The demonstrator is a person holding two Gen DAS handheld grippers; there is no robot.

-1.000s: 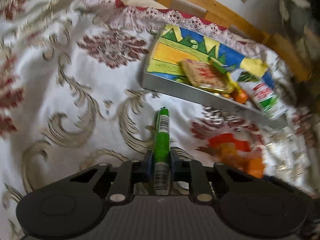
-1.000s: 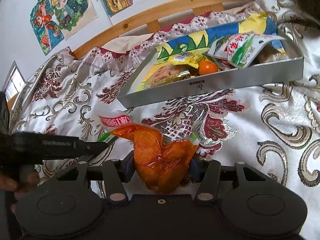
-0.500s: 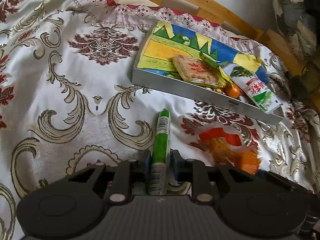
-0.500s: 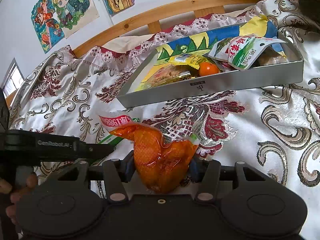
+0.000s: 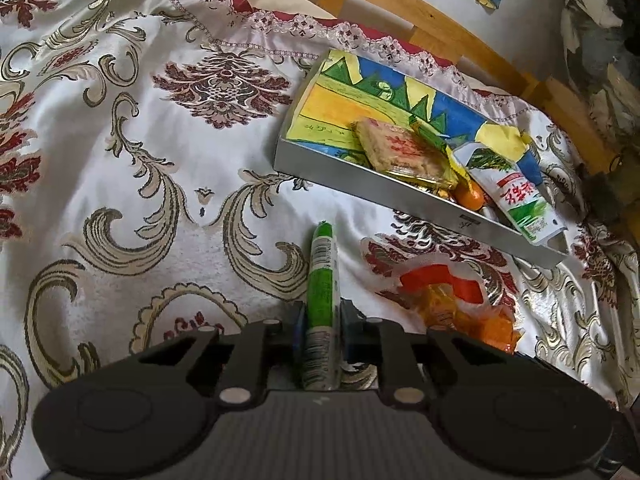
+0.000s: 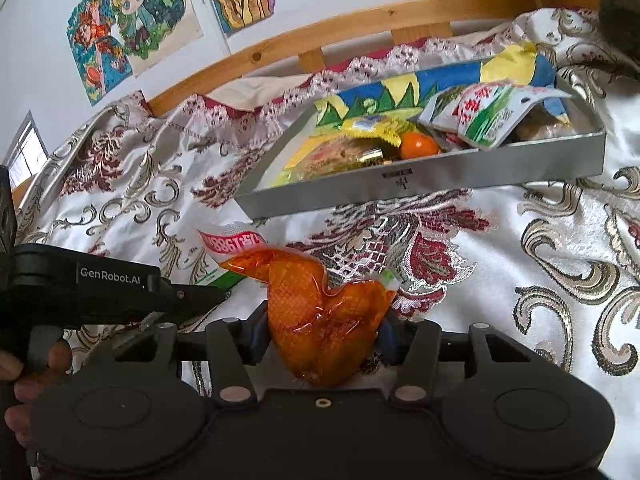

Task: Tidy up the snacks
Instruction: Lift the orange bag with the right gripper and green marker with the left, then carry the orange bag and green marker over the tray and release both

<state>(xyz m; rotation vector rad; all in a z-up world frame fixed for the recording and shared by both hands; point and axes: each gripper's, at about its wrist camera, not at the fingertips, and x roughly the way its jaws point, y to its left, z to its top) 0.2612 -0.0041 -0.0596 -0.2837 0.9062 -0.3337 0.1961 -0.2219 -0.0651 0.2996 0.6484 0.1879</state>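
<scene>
The left gripper point(image 5: 320, 332) points forward and slightly down over the bed, its jaws clamped on a slim green stick snack point(image 5: 321, 280) that projects ahead between the fingers, barcode end nearest the camera. The right gripper point(image 6: 322, 336) is level beside it, on its right, jaws closed against the sides of an orange vacuum-sealed snack pouch point(image 6: 320, 320) whose red-and-white printed top stands up above the fingers. In the right wrist view the left gripper's black body extends in from the left edge, with the person's hand point(image 6: 28, 364) wrapped round its handle. The surface is a bed covered by a white satin bedspread point(image 5: 192, 168) with gold scrolls and maroon medallions. A shallow grey tray point(image 6: 420, 184), lined with a bright painted sheet, lies ahead of both grippers and apart from them, on the bedspread. It holds a flat brown cracker pack point(image 5: 400, 148), a yellow wrapper point(image 6: 372, 128), a small orange fruit point(image 6: 418, 146) and a white-and-green pouch point(image 5: 516, 196) leaning over the tray's right end. Beyond the tray runs a wooden bed rail point(image 6: 340, 30), then a pale wall with coloured drawings point(image 6: 132, 36). The tray's left portion shows bare liner; open bedspread lies left of it.
</scene>
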